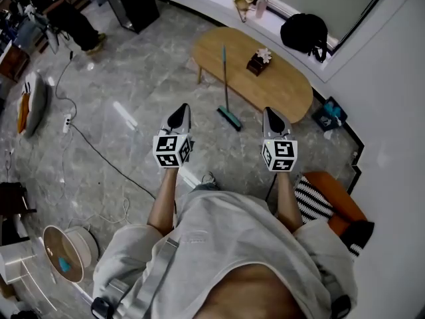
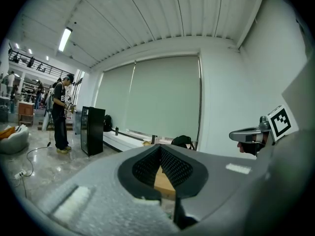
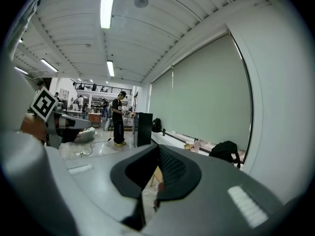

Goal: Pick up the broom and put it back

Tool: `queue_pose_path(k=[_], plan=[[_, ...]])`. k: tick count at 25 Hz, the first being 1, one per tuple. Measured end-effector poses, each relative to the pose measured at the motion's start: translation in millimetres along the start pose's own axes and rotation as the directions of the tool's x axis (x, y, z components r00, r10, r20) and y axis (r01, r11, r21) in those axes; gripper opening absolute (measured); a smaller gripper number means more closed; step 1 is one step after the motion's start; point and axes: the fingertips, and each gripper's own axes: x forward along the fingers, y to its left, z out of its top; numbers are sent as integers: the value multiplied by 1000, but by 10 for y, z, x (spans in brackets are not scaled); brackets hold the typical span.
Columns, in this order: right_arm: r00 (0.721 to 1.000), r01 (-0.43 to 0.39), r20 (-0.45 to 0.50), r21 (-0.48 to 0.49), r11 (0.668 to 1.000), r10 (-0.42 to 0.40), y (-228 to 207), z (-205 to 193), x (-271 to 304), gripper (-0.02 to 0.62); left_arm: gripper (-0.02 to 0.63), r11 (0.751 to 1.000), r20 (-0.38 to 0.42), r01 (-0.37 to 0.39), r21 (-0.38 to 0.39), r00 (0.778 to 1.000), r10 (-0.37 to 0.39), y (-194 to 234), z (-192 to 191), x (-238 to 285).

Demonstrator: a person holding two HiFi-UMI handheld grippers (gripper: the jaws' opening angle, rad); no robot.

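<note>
The grey stone floor (image 1: 126, 72) is taking up most of the head view, with an oval wooden table (image 1: 285, 92) standing toward the far wall. The broom (image 1: 226, 78) appears to be leaning against the table's near edge. Its thin teal handle is running up across the tabletop and its teal head (image 1: 230, 119) is resting on the floor. It is standing ahead of the person, between the lines of the two grippers and apart from both. The left gripper (image 1: 181, 111) and the right gripper (image 1: 270, 114) are pointing forward side by side, each with its jaws pressed together and nothing between them. A small dark box (image 1: 257, 62) is sitting on the table near the handle's upper end.

Assessment: the broom is looking light and stiff. Its slim, smooth handle is likely to slip or swing if pinched near one end. Taking hold at mid-handle, well above the head, is looking soundest, and the jaws are needing to open first.
</note>
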Motion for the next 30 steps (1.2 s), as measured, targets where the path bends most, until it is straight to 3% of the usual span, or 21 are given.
queue_pose_path(k=[4,7,14,25,30], plan=[[999,18,32,6,1000,-19,8,93,385,2,2,1000,14,10,21,1000,-10,283,128,284],[999,34,5,-3,999,-34,12,128,710,3,2,1000,-2,22,-1,1000,-22,537,117,553],[994,63,-86,-29,998,-66,-186,-153,-494,3,2,996,-51,57,-71,997,-61,-401,-268,-107],[987,49,-153,-18,999,-51,-4,-303,-766,3,2,994,-111,60,-87,991,-69,-473,-396,-407],[990,25,-136,-13,1000,-27,38,-256,-728,3,2,995,-114,50,-85,992,-60,-472,-386,-467]])
